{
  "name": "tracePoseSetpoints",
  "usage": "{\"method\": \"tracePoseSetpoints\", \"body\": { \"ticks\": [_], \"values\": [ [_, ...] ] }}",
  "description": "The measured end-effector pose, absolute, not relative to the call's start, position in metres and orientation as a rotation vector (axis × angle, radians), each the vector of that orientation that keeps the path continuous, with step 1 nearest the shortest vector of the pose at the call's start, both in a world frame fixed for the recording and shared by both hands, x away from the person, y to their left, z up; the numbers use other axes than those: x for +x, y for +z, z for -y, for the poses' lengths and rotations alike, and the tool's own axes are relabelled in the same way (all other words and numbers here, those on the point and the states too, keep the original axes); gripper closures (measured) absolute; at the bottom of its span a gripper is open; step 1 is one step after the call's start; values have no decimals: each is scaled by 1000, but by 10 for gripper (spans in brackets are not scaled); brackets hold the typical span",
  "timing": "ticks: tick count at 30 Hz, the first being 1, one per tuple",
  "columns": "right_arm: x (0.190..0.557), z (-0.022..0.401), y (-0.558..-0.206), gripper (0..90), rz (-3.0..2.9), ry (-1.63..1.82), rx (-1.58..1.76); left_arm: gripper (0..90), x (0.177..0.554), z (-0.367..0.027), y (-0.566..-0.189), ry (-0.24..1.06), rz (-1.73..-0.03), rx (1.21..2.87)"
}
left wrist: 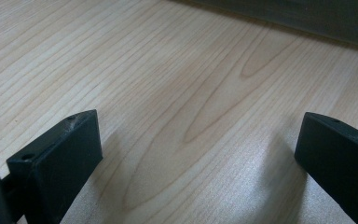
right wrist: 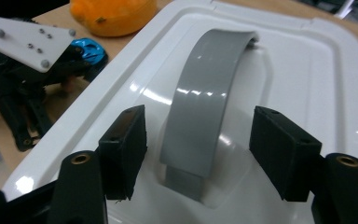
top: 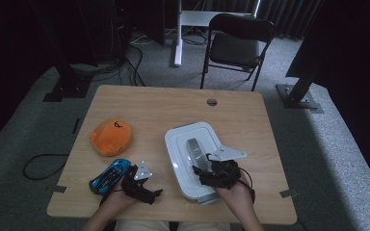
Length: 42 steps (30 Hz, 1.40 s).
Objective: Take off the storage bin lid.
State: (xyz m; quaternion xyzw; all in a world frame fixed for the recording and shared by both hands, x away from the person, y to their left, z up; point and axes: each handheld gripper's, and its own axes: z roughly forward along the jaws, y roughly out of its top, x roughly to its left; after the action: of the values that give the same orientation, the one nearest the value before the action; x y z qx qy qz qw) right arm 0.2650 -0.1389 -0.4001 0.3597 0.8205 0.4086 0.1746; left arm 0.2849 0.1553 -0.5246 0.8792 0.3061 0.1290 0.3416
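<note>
A white lidded plastic box (top: pixel 182 144) lies on the wooden table (top: pixel 149 106), right of centre. An arched grey handle (top: pixel 194 150) runs along its lid. My right gripper (top: pixel 201 172) hovers over the handle's near end. In the right gripper view its jaws (right wrist: pixel 200 140) stand on either side of the grey handle (right wrist: pixel 205 107) with a gap on each side, so it is open. My left gripper (top: pixel 155 194) rests low near the table's front edge, left of the box. Its jaws (left wrist: pixel 196 149) are wide apart over bare wood, holding nothing.
A blue toy car (top: pixel 108 175) lies just left of the left hand, and an orange plush toy (top: pixel 111 136) sits behind it. The table has a cable hole (top: pixel 212 102) near its far edge. A black folding chair (top: pixel 238 43) stands beyond the table.
</note>
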Motion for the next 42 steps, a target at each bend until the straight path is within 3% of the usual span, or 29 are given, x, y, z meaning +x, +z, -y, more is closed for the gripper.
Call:
{"method": "tracePoseSetpoints", "body": {
  "ticks": [9,16,20,42],
  "values": [
    [261,137,-401,559,-2332,1191,997,12,285,-155,-525,339,-805,2284],
    [258,141,-403,553,-2273,1177,1054,11,285,-155,-525,338,-804,2284],
    [254,141,-405,649,-2257,1211,1061,12,285,-155,-525,340,-805,2283],
    [257,147,-387,680,-2242,1305,1069,11,285,-155,-525,343,-805,2278]
  ]
}}
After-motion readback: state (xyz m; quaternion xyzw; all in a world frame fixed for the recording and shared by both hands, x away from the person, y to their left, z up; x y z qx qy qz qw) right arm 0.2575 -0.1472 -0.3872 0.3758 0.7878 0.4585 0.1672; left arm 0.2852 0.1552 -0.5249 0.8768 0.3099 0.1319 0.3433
